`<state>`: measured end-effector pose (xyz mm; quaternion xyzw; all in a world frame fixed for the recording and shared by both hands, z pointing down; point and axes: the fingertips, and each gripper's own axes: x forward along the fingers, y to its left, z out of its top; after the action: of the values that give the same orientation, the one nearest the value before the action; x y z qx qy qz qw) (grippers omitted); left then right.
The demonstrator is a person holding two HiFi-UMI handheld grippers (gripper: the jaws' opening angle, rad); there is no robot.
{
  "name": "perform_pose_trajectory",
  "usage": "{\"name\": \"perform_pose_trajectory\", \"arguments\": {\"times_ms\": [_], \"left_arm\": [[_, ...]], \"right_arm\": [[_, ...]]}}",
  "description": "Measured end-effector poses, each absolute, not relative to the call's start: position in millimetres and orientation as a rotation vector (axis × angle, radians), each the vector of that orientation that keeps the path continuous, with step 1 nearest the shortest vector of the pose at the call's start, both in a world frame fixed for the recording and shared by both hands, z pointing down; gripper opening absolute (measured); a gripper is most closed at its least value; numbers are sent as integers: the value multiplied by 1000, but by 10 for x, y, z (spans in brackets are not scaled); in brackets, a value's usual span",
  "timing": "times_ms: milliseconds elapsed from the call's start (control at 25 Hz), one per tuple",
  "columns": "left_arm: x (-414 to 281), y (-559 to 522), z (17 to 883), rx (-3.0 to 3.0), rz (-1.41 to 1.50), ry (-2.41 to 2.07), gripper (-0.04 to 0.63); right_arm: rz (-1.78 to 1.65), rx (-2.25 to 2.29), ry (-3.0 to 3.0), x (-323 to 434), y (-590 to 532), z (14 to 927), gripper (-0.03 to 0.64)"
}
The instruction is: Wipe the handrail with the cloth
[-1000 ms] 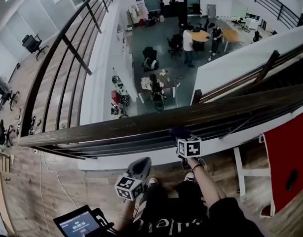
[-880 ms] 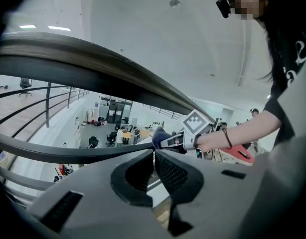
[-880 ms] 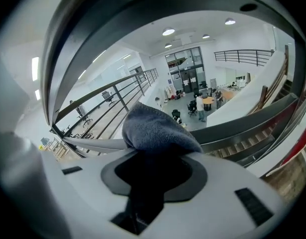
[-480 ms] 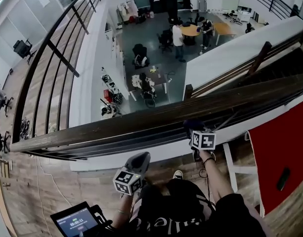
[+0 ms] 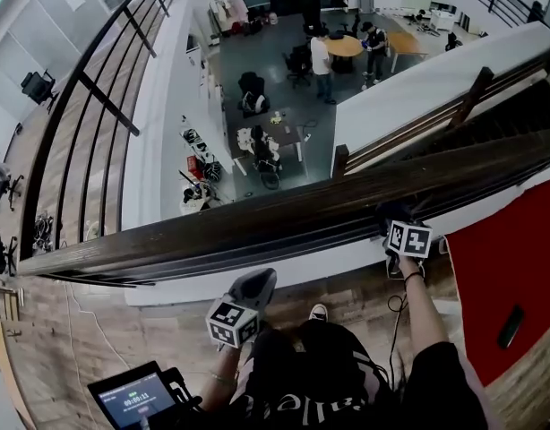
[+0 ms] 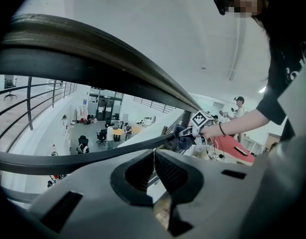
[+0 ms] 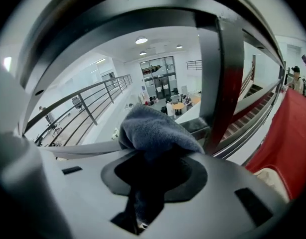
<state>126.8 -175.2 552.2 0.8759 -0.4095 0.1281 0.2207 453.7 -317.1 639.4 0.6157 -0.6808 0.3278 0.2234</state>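
Observation:
A dark wooden handrail (image 5: 257, 227) crosses the head view from low left to high right. My right gripper (image 5: 396, 219), with its marker cube, presses against the rail's near side toward the right. It is shut on a blue-grey cloth (image 7: 154, 129), which bulges out of the jaws under the rail (image 7: 143, 14). The cloth (image 5: 391, 210) shows as a dark lump on the rail. My left gripper (image 5: 255, 287) hangs below the rail near the middle, jaws shut with nothing in them (image 6: 154, 167). In the left gripper view, the right gripper (image 6: 189, 132) and cloth (image 6: 183, 138) show further along the rail (image 6: 93, 59).
Beyond the rail is a drop to an office floor (image 5: 284, 70) with desks and people. A red panel (image 5: 508, 276) stands at the right. A dark baluster post (image 7: 220, 83) is close to the cloth. A tablet (image 5: 136, 399) sits at bottom left. Horizontal bars (image 5: 257, 258) run under the rail.
My right gripper has slid to the right along the handrail with the cloth in it. The left gripper has stayed almost where it was.

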Motion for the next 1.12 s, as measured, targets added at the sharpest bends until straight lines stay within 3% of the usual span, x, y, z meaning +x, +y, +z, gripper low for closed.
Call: {"name": "perform_pose_trajectory", "arguments": {"times_ms": [160,480,920,1120], "left_arm": [[1160,-1740,5459,2407,369,-1132,2],[866,-1634,5490,2342,340,-1202,2],[-266,-1312,5629,2299,303,-1259,2],[-471,-1091,5940,2319,333,-1246,2]], "right_arm": [[904,1776,-1801,4902,-3243,6287,103],[902,1773,-1794,4805,-3191,6228,103],[996,1530,-1862,2764,-2477,6659,103],[998,1441,-1908,2091,-2257,6949,103]]}}
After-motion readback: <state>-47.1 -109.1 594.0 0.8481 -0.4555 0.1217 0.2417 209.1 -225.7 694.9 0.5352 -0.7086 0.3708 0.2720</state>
